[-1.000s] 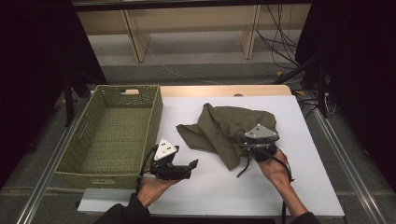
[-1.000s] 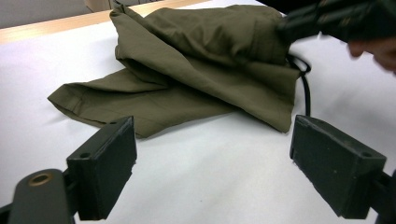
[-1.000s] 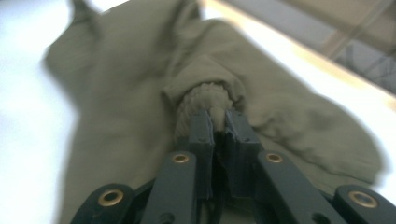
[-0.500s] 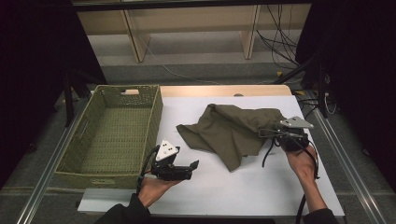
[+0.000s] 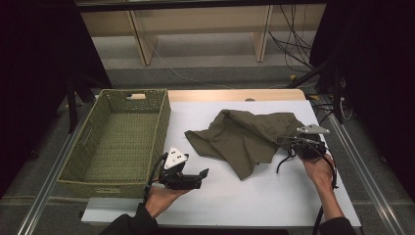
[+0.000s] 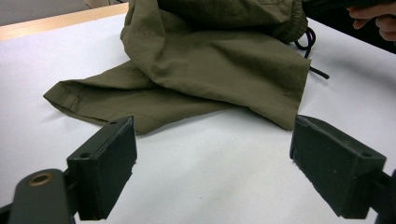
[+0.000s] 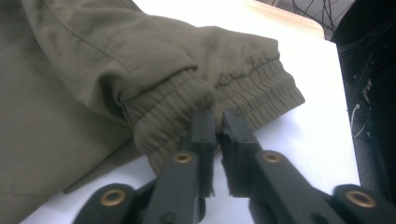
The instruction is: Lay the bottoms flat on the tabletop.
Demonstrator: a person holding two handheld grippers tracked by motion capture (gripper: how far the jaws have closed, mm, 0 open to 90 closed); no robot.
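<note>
The olive garment point(image 5: 247, 137) lies crumpled on the white surface point(image 5: 274, 196), right of the woven basket point(image 5: 120, 139). At its elastic waistband point(image 7: 243, 100) the right gripper point(image 7: 217, 123) has its jaws almost together with a thin gap; they have just been opening, and whether cloth is pinched I cannot tell. The left gripper point(image 6: 212, 158) sits near the front edge, jaws spread wide, garment hem ahead, well apart

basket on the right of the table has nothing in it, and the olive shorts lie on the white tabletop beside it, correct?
Not quite. The basket stands on the left of the table, not the right, as the high view shows. The rest holds: it has nothing in it, and the olive shorts lie on the white tabletop beside it.
</note>
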